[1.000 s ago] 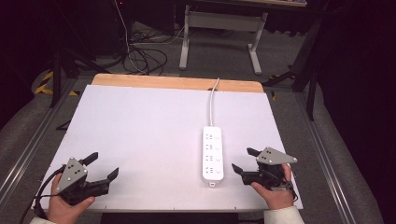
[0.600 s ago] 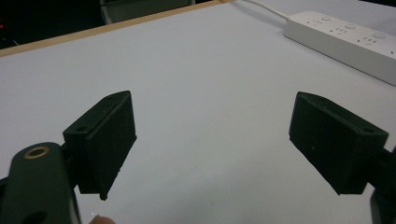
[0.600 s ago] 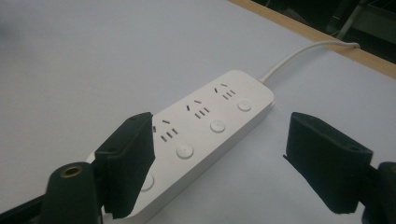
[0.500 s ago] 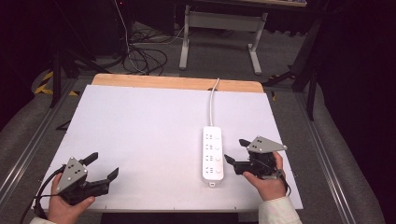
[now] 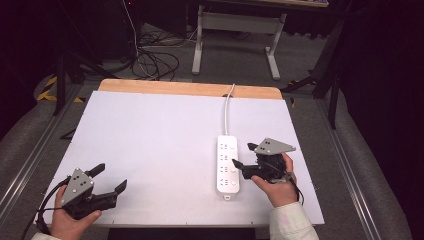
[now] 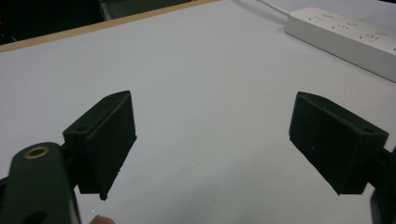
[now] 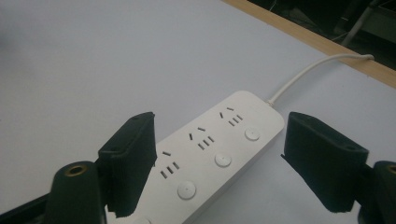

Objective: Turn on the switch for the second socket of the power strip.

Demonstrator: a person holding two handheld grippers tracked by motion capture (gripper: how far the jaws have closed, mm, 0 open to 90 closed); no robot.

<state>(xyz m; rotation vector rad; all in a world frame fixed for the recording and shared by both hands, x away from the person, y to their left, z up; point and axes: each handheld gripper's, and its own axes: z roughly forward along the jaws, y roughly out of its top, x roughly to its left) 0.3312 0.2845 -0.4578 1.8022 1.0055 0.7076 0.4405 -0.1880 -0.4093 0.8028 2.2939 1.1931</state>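
A white power strip [image 5: 227, 165] with several sockets and round switches lies right of centre on the white table [image 5: 150, 130], and its cable [image 5: 227, 112] runs to the far edge. My right gripper [image 5: 242, 155] is open and hovers at the strip's right side, jaws pointing left over it. In the right gripper view the power strip [image 7: 219, 140] lies below and between the spread jaws of the right gripper [image 7: 227, 158], untouched. My left gripper [image 5: 112, 176] is open at the near left corner, nothing between its jaws. The left gripper [image 6: 219, 140] faces bare table, with the power strip [image 6: 345, 37] far off.
A wooden strip [image 5: 190, 89] borders the table's far edge. Beyond it on the floor are loose cables [image 5: 155, 60] and a metal stand [image 5: 235, 30]. Grey padded rails [image 5: 30, 135] flank the table on both sides.
The right hand has moved left and slightly forward, bringing its gripper from the table's right side up to the power strip. The left gripper has stayed put.
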